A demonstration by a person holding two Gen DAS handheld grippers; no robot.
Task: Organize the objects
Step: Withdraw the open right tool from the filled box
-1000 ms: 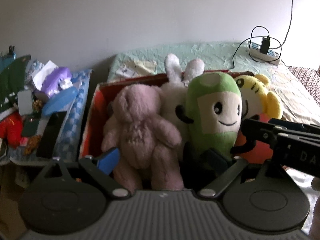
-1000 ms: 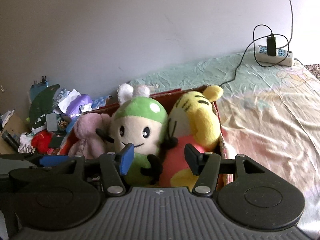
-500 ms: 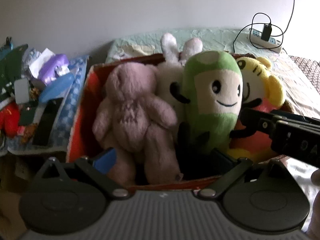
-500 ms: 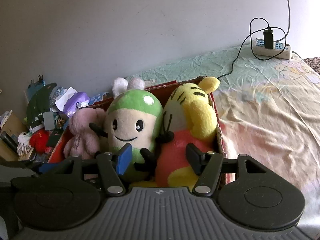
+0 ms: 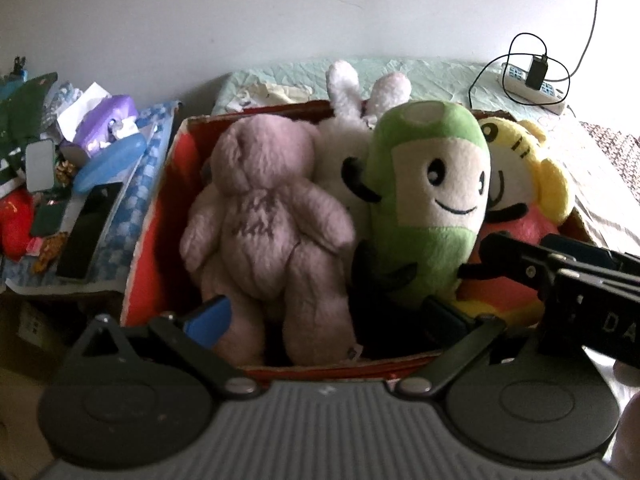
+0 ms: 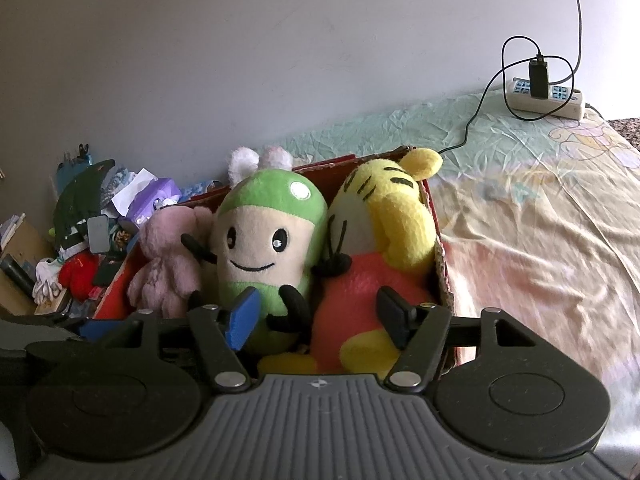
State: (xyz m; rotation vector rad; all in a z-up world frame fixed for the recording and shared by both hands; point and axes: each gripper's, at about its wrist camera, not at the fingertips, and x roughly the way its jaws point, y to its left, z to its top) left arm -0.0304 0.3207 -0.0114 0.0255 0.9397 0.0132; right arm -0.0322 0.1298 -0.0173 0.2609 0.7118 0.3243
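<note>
A red cardboard box (image 5: 160, 216) on the bed holds several plush toys: a pink bear (image 5: 264, 216), a white rabbit (image 5: 344, 128), a green-and-cream doll (image 5: 432, 192) and a yellow tiger in red (image 5: 520, 184). The box (image 6: 438, 240), bear (image 6: 168, 264), green doll (image 6: 264, 240) and tiger (image 6: 384, 240) also show in the right wrist view. My left gripper (image 5: 324, 320) is open and empty at the box's near edge, in front of the bear. My right gripper (image 6: 316, 316) is open and empty, in front of the doll and tiger.
A cluttered side surface left of the box holds a purple tissue pack (image 5: 104, 120), a blue case (image 5: 112, 160), a black phone (image 5: 88, 232) and a red item (image 5: 16, 220). A power strip with cables (image 6: 544, 96) lies on the bedsheet (image 6: 540, 216) at the far right.
Both grippers have risen and tilted down, so the views look further into the box. The toys have not moved. Both grippers stay open.
</note>
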